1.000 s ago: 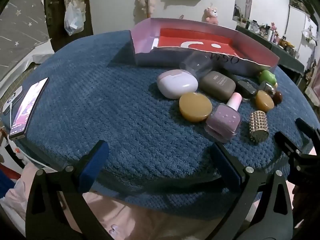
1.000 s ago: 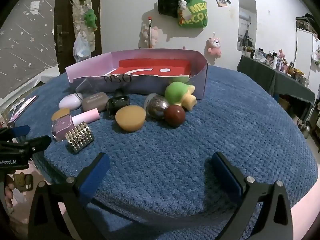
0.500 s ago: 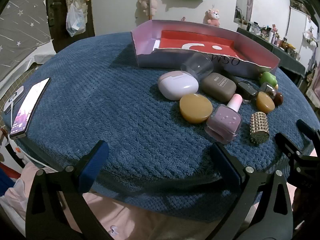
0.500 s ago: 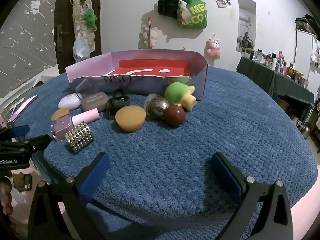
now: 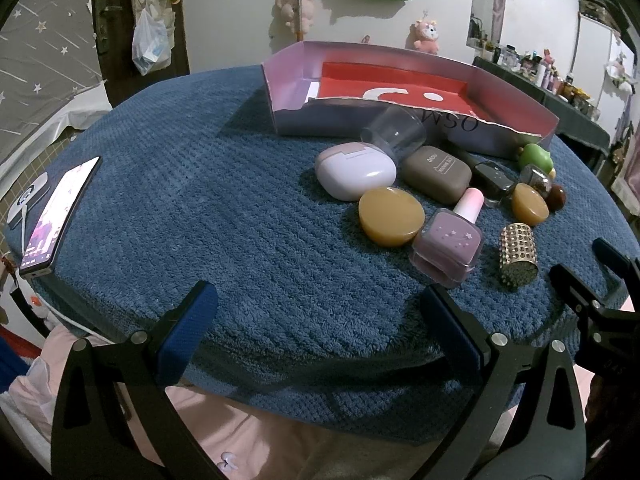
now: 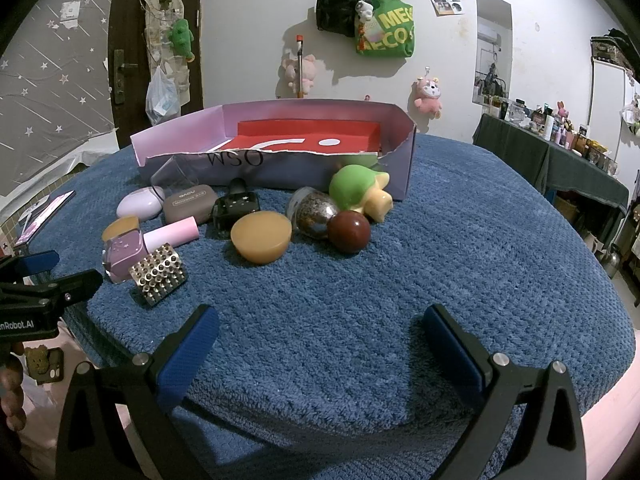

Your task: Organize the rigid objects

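Note:
A cluster of small objects lies on the blue cushion in front of a shallow pink box [image 5: 408,120] [image 6: 402,168] with a red floor. Among them are a lilac case [image 5: 354,170], a brown case [image 5: 436,174], an amber disc [image 5: 390,216], a purple nail polish bottle [image 5: 450,246] [image 6: 128,250], a studded gold cylinder [image 5: 518,256] [image 6: 158,274], a green toy [image 6: 358,190] and a dark red ball [image 6: 348,232]. My left gripper [image 5: 316,320] hangs open at the cushion's near edge. My right gripper [image 6: 320,338] is open too, short of the cluster.
A phone [image 5: 58,216] lies at the cushion's left edge with a white cable. A clear plastic cup [image 5: 394,132] lies on its side against the box. A dark table [image 6: 552,160] crowded with small items stands at the right wall. Bags and plush toys hang on the wall.
The left wrist view has tilted up slightly, so the box and objects sit lower in frame. The right gripper and all objects have stayed put.

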